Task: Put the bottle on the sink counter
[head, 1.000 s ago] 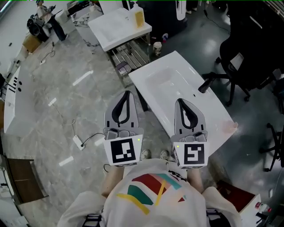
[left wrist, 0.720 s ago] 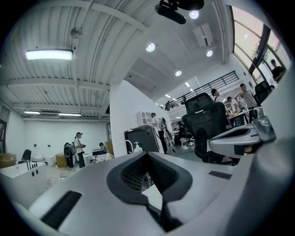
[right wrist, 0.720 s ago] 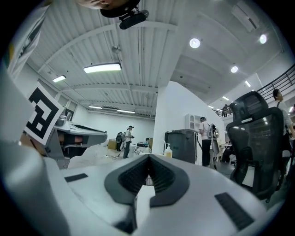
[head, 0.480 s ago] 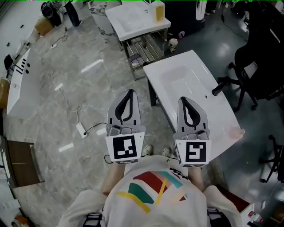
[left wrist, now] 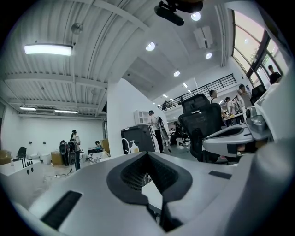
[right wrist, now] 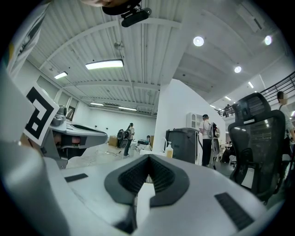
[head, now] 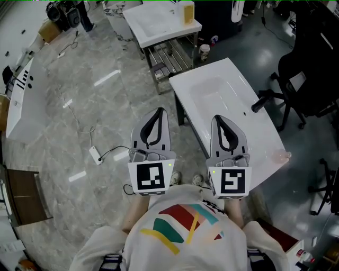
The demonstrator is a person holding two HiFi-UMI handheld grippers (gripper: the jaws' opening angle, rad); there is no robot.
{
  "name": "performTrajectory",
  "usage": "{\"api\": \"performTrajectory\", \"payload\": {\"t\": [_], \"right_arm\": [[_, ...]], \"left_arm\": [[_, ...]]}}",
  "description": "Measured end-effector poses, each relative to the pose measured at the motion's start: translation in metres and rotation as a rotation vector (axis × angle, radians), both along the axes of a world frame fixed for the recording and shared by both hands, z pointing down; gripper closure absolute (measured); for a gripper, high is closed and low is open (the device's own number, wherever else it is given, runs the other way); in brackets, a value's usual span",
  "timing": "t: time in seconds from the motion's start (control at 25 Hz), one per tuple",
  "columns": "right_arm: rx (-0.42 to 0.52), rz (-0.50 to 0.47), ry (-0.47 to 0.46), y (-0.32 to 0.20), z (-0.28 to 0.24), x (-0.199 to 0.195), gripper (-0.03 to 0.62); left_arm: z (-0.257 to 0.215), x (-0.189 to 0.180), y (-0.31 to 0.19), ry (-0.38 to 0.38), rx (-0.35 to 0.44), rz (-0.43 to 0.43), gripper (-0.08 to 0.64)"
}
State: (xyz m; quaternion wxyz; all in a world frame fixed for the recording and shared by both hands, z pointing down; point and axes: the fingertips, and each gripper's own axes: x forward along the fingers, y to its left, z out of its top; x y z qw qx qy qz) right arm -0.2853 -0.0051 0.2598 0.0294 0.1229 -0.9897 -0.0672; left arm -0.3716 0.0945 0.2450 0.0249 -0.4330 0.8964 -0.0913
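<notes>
Grey workshop floor [head: 79, 132]. Our view has shifted. Our left gripper [head: 158, 111] and right gripper [head: 217, 118] stay shut and empty by the near counter [head: 259, 132]. The bottle [head: 187, 12] stands on the far counter [head: 151, 21], well apart.

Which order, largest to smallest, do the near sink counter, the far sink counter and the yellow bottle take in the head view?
1. near sink counter
2. far sink counter, though being farther off shrinks it
3. yellow bottle, clearly smallest

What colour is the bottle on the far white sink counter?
Yellow-amber; the bottle shows best in the head view.
</notes>
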Motion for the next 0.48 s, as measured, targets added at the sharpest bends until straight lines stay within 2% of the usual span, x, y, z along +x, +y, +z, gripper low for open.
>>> {"api": "performTrajectory", "payload": {"t": [0.28, 0.48], "right_arm": [[0.013, 0.003, 0.008, -0.001, 0.0008, -0.0001, 0.581], [0.026, -0.002, 0.019, -0.0075, -0.003, 0.0004, 0.581]], "left_arm": [[-0.0011, -0.0047, -0.0009, 0.0, 0.016, -0.01, 0.542], [-0.0019, -0.0039, -0.0089, 0.007, -0.007, -0.006, 0.541]]}}
